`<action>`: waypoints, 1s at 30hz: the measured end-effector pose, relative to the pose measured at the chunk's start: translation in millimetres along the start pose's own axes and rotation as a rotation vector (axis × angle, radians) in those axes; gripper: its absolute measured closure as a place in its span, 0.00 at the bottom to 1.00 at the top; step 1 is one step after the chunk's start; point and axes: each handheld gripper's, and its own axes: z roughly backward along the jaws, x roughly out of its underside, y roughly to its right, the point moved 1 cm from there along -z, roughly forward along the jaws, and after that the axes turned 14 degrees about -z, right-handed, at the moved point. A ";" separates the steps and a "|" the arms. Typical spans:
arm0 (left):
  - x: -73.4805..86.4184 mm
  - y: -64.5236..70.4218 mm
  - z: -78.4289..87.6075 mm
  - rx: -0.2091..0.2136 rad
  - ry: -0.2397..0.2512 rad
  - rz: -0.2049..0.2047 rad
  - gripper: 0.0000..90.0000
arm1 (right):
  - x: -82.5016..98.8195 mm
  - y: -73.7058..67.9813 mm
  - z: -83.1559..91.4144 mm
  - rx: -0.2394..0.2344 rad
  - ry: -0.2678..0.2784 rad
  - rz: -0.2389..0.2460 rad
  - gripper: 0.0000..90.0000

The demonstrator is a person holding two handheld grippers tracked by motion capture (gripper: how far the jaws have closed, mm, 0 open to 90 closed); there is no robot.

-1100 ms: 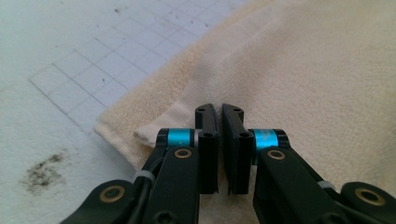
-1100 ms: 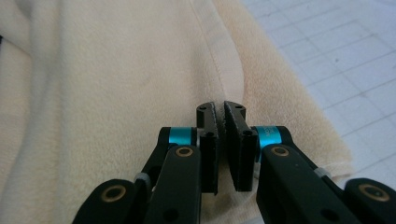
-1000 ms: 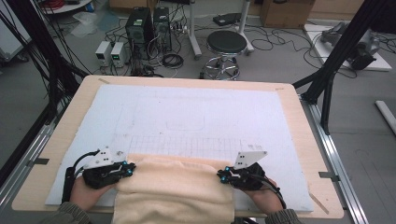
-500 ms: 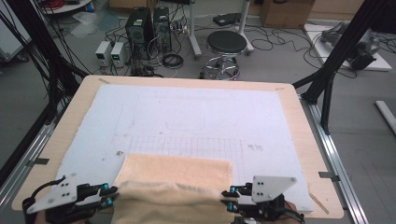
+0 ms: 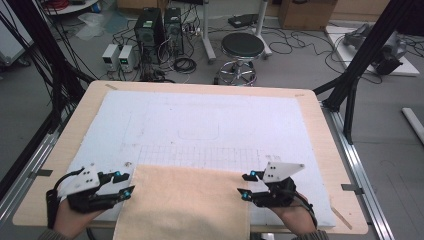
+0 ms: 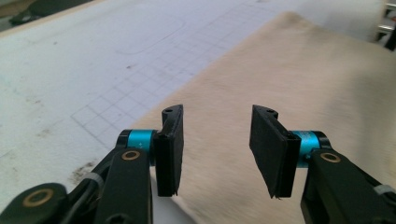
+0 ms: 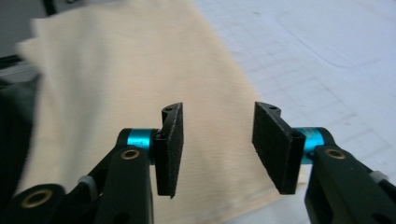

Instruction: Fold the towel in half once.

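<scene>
Item: beige cloth [image 5: 185,202], flat on white mat [image 5: 200,125], near edge of table [image 5: 320,150], hanging over that edge.
L tool [image 5: 127,183]: at cloth's left side, jaws just been opening, now partway apart, nothing btwn them; cloth lies under.
R tool [image 5: 243,185]: at cloth's right side, same state, jaws just been opening, empty.
Step, as we judge it: release after laying cloth down.
Next: we'd regrip both near corners or far corners for a fold; needs both tools lowered onto the fabric edge.
</scene>
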 end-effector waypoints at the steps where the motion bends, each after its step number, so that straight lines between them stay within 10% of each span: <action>1: 1.2 -5.8 -7.2 -0.007 -0.013 0.003 0.60 | 0.0 6.8 -5.0 0.013 -0.002 -0.014 0.55; 15: 28.5 -50.2 -63.7 0.078 -0.205 0.122 0.52 | 10.4 56.0 -51.6 0.099 -0.128 -0.105 0.48; 22: 27.3 -46.6 -63.6 0.127 -0.193 0.130 0.82 | 12.0 59.3 -56.3 0.008 -0.162 -0.144 0.80; 30: 15.5 -53.4 -69.1 0.059 -0.189 0.132 0.91 | 4.4 62.6 -52.9 0.010 -0.164 -0.128 0.94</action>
